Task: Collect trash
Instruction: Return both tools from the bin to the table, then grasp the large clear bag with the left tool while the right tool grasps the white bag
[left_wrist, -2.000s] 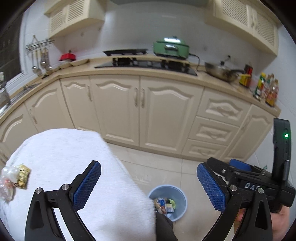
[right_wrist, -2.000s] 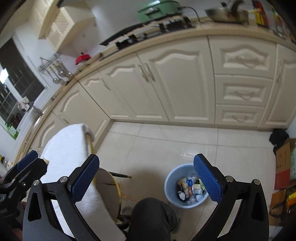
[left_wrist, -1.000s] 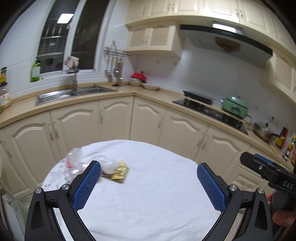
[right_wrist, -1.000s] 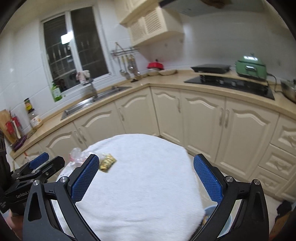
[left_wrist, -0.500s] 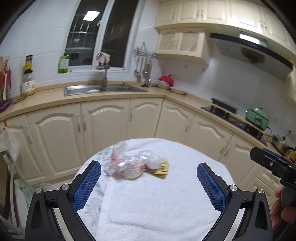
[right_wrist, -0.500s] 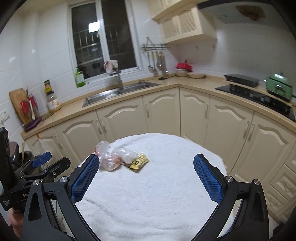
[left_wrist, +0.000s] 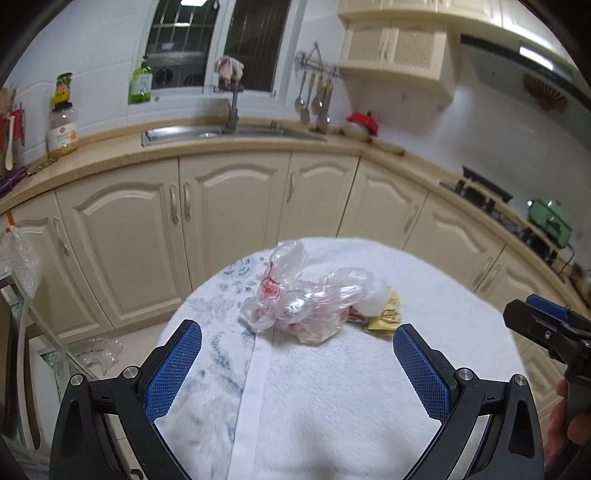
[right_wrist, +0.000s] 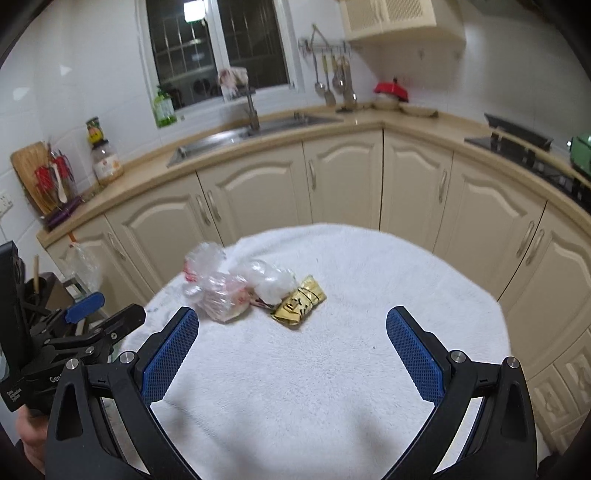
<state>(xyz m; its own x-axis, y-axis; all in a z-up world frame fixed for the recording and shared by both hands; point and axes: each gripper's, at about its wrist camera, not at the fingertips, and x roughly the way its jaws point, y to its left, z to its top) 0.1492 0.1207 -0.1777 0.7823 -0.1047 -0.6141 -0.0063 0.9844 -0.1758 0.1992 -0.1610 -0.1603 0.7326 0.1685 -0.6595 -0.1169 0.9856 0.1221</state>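
Hovering over the towel-covered surface (left_wrist: 332, 406), the left gripper (left_wrist: 297, 363) and right gripper (right_wrist: 291, 349) stood wide apart, empty, near the crumpled plastic bag (left_wrist: 299, 299) touching a gold wrapper (right_wrist: 299, 304).

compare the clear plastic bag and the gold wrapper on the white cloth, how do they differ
The clear plastic bag is see-through with red marks; the gold wrapper is opaque and shiny. The bag is larger and loosely crumpled, the wrapper smaller and folded flat. Both lie close together on the white cloth.
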